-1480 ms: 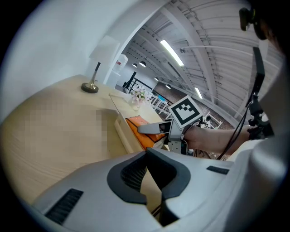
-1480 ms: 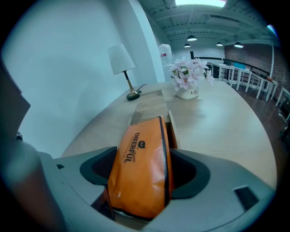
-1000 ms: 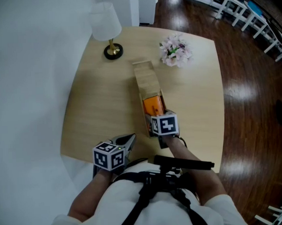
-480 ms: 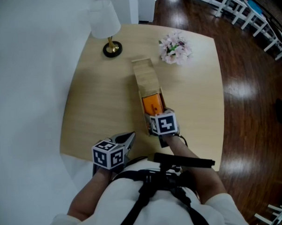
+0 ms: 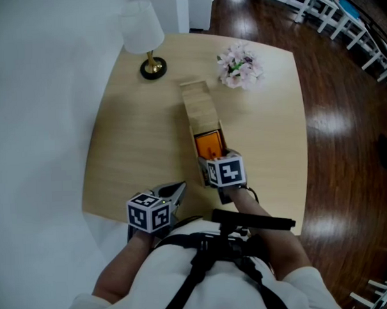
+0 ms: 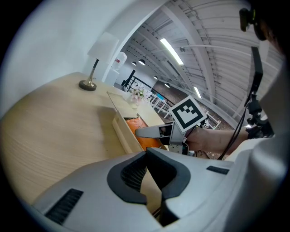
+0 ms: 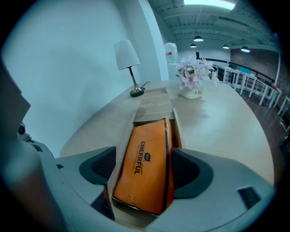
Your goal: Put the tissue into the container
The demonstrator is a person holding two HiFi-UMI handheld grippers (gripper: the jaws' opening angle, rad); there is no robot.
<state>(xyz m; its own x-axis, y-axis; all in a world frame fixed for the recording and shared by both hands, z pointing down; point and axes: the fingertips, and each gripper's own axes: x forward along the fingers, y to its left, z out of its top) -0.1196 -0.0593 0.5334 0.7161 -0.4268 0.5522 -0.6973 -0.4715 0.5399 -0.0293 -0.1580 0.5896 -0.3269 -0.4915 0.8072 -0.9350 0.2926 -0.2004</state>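
A long wooden container (image 5: 198, 105) lies in the middle of the table, its lid (image 7: 154, 106) slid back from the near end. An orange tissue pack (image 5: 209, 143) sits tilted in that open end, near end raised. My right gripper (image 5: 214, 159) reaches in from the near side, and its jaws stand wide around the tissue pack (image 7: 145, 163), pads against the pack's sides. My left gripper (image 5: 179, 190) rests at the table's near edge, left of the container, shut and empty. From the left gripper (image 6: 147, 156) I see the container (image 6: 118, 102) and the right gripper's finger over the pack (image 6: 136, 123).
A white-shaded lamp (image 5: 144, 41) stands at the table's far left corner. A vase of pale flowers (image 5: 241, 68) is at the far right, beyond the container. The table (image 5: 129, 140) is bare wood elsewhere. Dark wooden floor (image 5: 346, 131) lies to the right.
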